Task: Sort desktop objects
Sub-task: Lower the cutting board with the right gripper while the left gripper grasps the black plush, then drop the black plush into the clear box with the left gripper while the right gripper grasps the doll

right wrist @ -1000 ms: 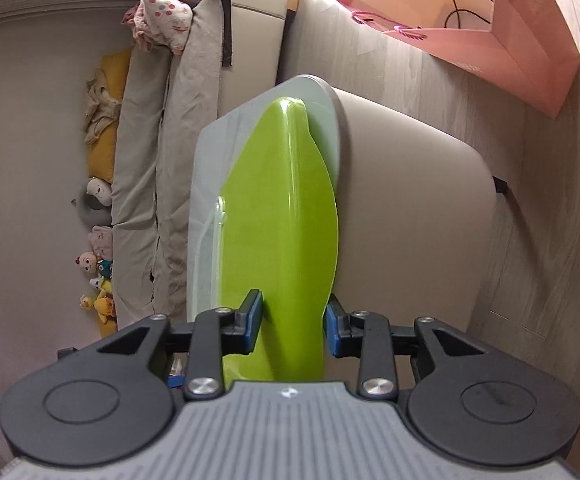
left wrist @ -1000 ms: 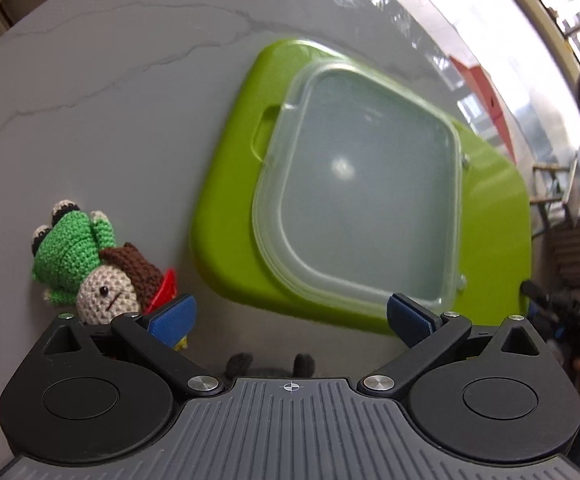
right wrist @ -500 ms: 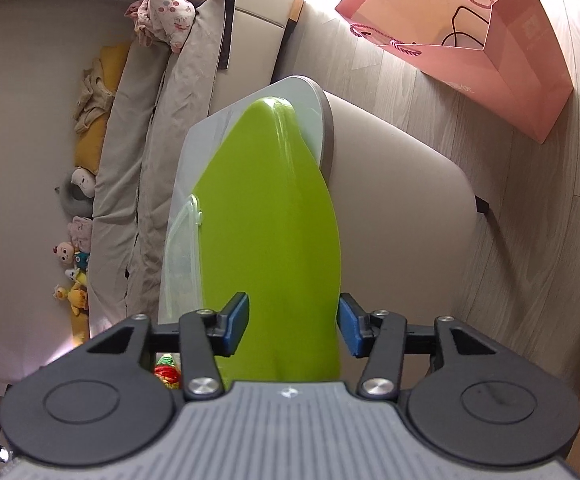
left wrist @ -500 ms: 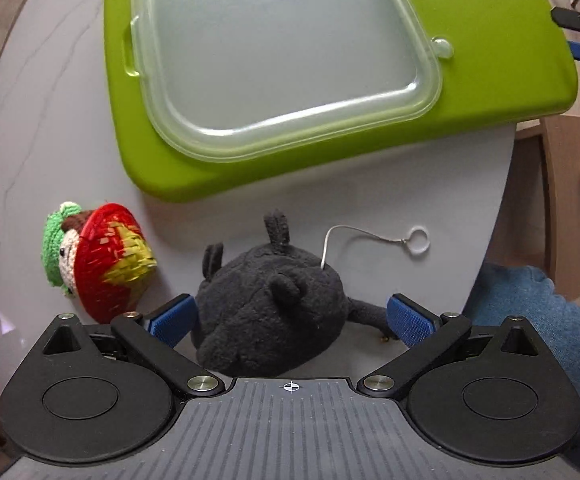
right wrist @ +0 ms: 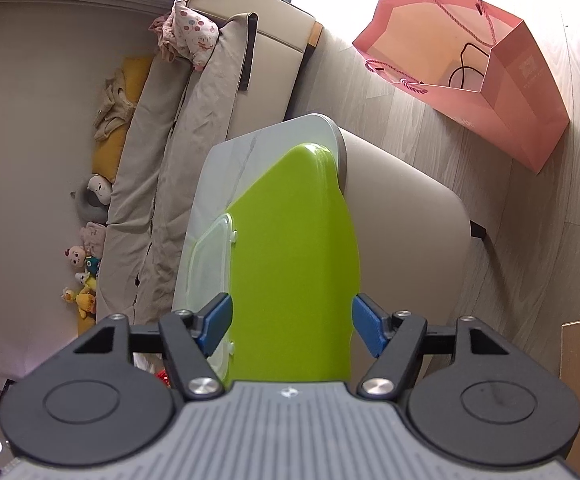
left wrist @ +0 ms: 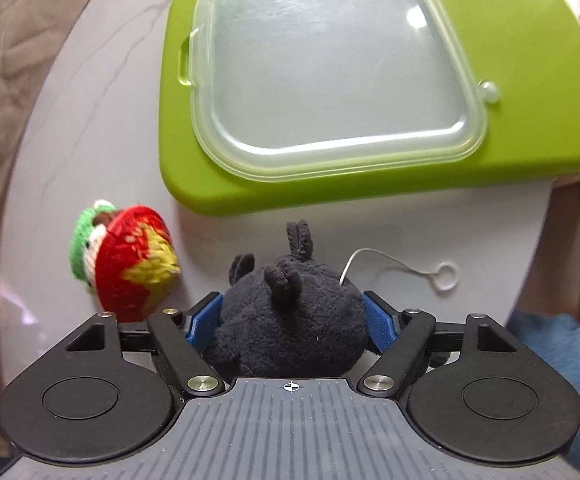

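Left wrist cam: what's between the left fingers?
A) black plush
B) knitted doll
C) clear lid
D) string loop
A: the black plush sits between the blue fingers, which have just been closing and now press its sides; the knitted doll lies off to one side.

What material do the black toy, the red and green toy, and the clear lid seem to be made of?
Black toy: likely plush fleece, fuzzy matte pile. Red and green toy: crocheted yarn, visible stitches. Clear lid: translucent plastic, probably, with glossy highlights and a moulded rim.
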Action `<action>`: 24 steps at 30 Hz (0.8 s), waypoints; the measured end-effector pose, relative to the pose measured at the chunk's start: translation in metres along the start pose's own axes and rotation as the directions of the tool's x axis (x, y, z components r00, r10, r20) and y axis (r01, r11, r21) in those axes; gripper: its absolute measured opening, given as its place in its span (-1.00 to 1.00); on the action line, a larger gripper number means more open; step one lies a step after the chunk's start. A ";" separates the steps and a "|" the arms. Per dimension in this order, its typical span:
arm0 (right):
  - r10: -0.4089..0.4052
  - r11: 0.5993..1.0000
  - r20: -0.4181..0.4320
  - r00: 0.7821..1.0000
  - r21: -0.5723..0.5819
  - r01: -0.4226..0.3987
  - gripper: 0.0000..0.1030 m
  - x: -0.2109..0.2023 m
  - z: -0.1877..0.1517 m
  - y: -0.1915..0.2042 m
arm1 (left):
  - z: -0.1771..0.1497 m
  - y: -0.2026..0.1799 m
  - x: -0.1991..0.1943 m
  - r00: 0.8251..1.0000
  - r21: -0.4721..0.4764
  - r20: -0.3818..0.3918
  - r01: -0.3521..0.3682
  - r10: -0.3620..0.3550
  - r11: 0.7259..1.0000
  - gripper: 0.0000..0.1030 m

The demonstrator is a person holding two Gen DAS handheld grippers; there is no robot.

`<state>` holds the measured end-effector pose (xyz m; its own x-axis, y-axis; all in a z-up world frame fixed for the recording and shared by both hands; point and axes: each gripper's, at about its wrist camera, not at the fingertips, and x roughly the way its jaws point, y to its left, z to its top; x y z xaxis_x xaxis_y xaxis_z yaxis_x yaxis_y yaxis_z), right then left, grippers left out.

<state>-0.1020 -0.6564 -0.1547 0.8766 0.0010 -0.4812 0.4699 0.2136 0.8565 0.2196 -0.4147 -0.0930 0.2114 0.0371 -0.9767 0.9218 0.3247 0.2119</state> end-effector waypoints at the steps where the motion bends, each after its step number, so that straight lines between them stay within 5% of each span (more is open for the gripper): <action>1: -0.005 1.000 0.006 1.000 0.001 0.005 0.39 -0.002 -0.001 0.000 | -0.001 0.001 -0.004 1.000 -0.008 0.012 0.008 -0.008 1.000 0.53; 7: -0.015 0.999 0.044 0.999 -0.043 0.017 0.43 -0.017 -0.004 0.017 | -0.015 0.021 -0.065 0.988 -0.095 0.149 0.049 -0.034 0.994 0.52; 13: 0.012 0.972 0.098 0.995 -0.233 0.011 0.51 -0.025 -0.010 0.081 | -0.089 0.072 -0.171 0.935 -0.275 0.344 0.186 -0.084 0.943 0.53; 15: 0.038 0.948 0.084 0.996 -0.318 -0.009 0.56 -0.017 -0.016 0.111 | -0.115 0.085 -0.177 0.935 -0.344 0.347 0.197 -0.070 0.918 0.54; 20: 0.078 0.850 -0.037 0.996 -0.520 -0.086 0.60 0.036 -0.048 0.195 | -0.171 0.120 -0.152 0.968 -0.474 0.249 0.160 -0.043 0.866 0.54; 24: 0.038 0.758 -0.173 0.984 -0.637 -0.141 0.60 0.094 -0.085 0.253 | -0.211 0.141 -0.106 0.963 -0.551 0.187 0.266 -0.194 0.791 0.54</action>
<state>0.0910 -0.5195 0.0010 0.8629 0.1779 -0.4730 0.1663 0.7839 0.5982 0.2585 -0.1731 0.0330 0.0858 -0.2035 -0.9753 0.6062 0.7875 -0.1110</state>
